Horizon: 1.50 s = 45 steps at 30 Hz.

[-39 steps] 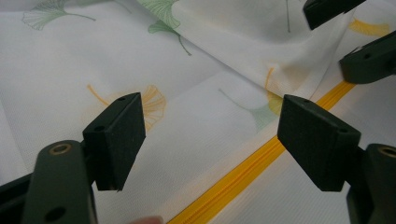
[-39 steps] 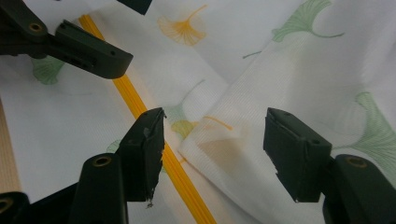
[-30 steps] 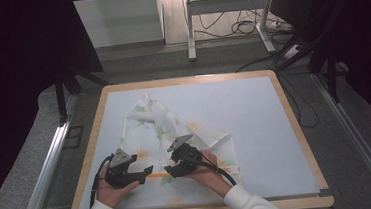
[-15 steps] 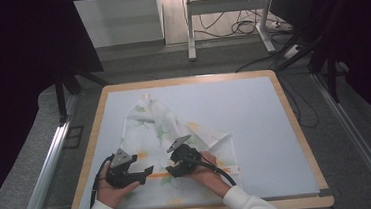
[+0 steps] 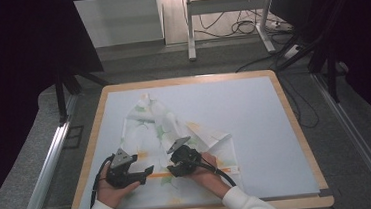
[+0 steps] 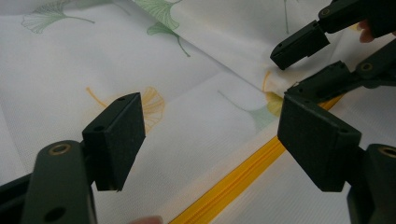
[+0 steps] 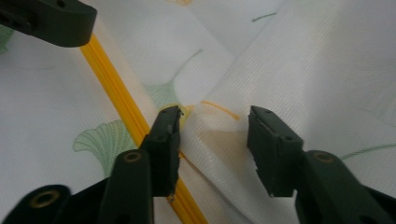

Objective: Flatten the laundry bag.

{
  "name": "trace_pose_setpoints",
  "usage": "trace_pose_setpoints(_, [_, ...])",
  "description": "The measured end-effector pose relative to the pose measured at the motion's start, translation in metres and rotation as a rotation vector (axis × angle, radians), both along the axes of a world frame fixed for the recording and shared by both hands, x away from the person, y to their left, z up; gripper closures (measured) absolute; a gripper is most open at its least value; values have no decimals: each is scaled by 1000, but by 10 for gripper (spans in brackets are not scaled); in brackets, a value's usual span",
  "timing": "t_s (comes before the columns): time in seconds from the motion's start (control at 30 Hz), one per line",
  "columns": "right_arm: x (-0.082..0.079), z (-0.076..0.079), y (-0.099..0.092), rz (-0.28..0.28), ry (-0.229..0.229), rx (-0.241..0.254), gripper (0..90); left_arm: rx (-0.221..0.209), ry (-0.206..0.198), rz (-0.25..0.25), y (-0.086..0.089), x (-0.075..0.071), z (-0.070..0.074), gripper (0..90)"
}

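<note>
A white cloth (image 5: 176,135) printed with green and yellow leaves lies rumpled on the table (image 5: 270,128), under both grippers. The left gripper (image 6: 210,140) hovers with its jaws spread wide and nothing between them; a yellow stripe (image 6: 233,182) runs just below it. The right gripper (image 7: 212,135), close beside the left one, stands open around a raised fold of the cloth without pinching it.

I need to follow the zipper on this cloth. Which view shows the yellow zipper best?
The left gripper view: the yellow zipper runs close and sharp between the open left gripper jaws. The right gripper view shows the zipper partly behind a jaw. The high view shows a thin orange line.
</note>
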State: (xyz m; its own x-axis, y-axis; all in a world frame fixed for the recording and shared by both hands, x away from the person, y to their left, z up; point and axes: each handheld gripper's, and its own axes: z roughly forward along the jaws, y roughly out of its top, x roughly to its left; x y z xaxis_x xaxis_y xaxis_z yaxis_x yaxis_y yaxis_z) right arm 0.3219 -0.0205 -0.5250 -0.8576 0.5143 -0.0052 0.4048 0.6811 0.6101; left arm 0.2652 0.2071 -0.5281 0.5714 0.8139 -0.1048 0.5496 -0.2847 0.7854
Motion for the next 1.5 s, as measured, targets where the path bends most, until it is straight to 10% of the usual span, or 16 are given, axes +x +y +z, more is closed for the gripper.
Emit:
trace_pose_setpoints(0.4, [3, -1, -5, -11, -29, 8, 823, 10, -8, 0, -1, 0, 0, 232])
trace_pose_setpoints(1.5, [14, 48, -47, -62, -100, 158, 862, 34, -9, 4, 0, 1, -1, 233])
